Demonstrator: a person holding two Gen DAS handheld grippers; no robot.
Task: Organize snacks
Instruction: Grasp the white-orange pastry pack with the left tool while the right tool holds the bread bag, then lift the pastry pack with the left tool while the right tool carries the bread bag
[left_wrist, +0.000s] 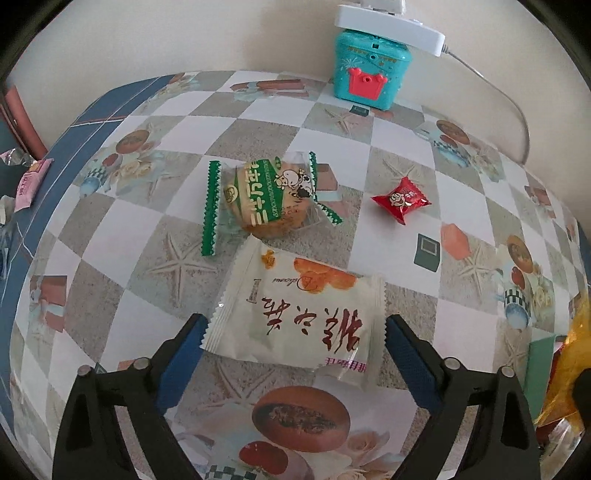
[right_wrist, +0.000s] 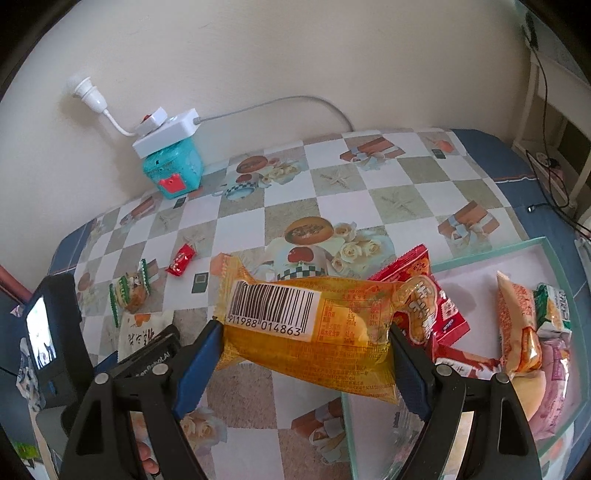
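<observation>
My left gripper (left_wrist: 293, 328) is open, its blue pads on either side of a white snack packet (left_wrist: 299, 314) with red characters that lies on the table; whether the pads touch it I cannot tell. Beyond it lie a green-and-clear wrapped cake (left_wrist: 258, 199) and a small red candy (left_wrist: 400, 199). My right gripper (right_wrist: 304, 336) is shut on a yellow packet (right_wrist: 306, 328) with a barcode, held above the table beside the left edge of a glass tray (right_wrist: 491, 247). The tray holds a red packet (right_wrist: 439, 295), an orange packet (right_wrist: 517, 325) and other snacks.
A teal box (left_wrist: 364, 72) with a white power strip (left_wrist: 391, 27) on top stands at the back by the wall. The checkered tablecloth (left_wrist: 258, 110) covers the table. A pink packet (left_wrist: 31, 182) lies at the far left edge. The left gripper body (right_wrist: 51, 332) shows at left.
</observation>
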